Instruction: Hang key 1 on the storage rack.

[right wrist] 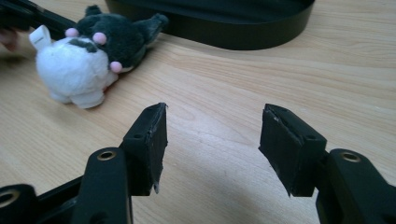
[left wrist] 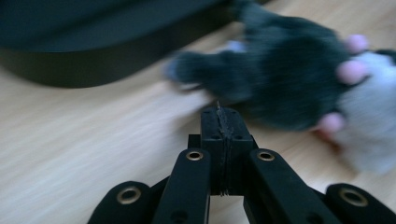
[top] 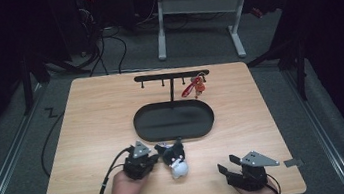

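Note:
A small plush toy with a black head, white body and pink dots lies on the wooden table just in front of the black oval tray. My left gripper sits right beside the toy's left side. In the left gripper view its jaws are pressed together, tips just short of the toy's dark fur; nothing clear is held between them. My right gripper rests near the front right edge, open and empty. The toy lies beyond it to the left.
A black T-shaped hanger rack rises from the tray, with a red key ring hanging on a right hook. The tray's wall lies ahead of the right gripper. Bare wood spreads on both sides of the tray. Desk legs and cables stand on the floor behind.

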`<move>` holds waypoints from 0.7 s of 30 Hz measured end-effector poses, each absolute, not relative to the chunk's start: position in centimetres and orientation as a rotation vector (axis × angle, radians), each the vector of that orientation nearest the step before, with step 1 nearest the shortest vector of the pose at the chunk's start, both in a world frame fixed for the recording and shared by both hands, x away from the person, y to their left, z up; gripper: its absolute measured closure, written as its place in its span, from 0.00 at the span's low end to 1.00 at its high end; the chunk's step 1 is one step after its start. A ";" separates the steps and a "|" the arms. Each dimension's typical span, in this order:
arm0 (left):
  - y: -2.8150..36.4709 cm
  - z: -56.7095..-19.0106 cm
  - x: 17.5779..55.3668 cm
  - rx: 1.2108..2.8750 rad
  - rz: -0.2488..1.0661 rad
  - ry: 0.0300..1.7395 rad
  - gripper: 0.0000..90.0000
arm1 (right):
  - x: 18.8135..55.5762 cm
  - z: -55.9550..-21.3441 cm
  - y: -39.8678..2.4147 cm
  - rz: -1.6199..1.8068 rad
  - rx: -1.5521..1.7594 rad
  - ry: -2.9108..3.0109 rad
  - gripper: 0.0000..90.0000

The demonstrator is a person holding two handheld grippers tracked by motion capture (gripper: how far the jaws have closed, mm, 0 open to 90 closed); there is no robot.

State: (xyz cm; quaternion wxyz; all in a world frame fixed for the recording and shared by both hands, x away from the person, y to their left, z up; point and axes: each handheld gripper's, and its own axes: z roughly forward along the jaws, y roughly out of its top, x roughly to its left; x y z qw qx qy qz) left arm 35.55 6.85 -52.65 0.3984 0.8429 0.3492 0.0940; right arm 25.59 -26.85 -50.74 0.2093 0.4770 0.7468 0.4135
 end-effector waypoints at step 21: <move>1.8 -52.0 34.7 2.226 0.221 0.724 0.67 | 26.3 -52.0 -31.6 1.062 1.504 1.995 0.45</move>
